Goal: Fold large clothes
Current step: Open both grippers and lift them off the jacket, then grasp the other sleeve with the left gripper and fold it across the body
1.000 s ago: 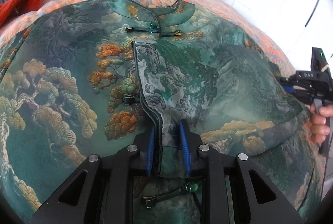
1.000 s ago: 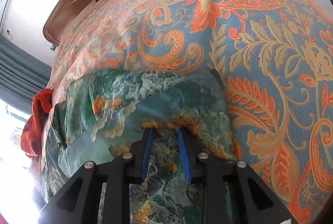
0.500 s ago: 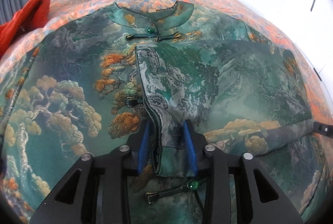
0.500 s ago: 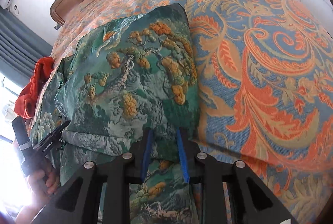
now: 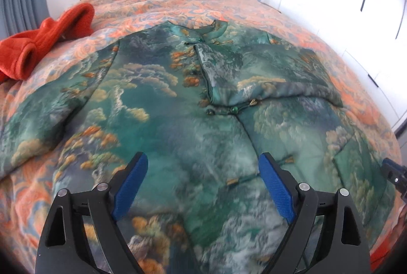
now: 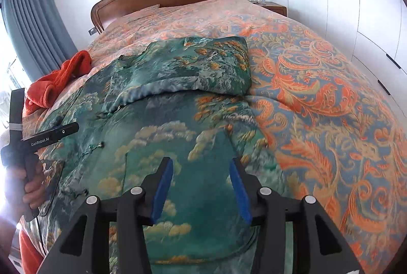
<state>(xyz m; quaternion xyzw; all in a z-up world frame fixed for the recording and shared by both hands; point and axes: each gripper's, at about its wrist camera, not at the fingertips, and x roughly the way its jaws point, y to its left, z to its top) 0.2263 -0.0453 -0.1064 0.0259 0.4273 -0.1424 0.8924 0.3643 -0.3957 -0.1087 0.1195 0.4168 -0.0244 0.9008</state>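
Meanwhile, a large green satin garment printed with pine trees and clouds (image 5: 157, 106) lies spread across a bed dressed in an orange-and-blue floral bedspread (image 6: 318, 101), its right sleeve (image 5: 267, 75) already folded in over the chest. Both handheld tools hang above the lower half of the cloth: the left gripper (image 5: 203, 182) has just been opening and stands wide with nothing between its blue pads, and the right gripper (image 6: 201, 185) has also just been opening, parted and empty. An orange knitted item (image 5: 43, 45) sits near the bed's left edge, well apart from the work. The fabric looks light, soft and slippery, likely to slide out of a fold; the left sleeve's (image 5: 40, 126) cuff and shoulder seam seem the surest places to pinch next.
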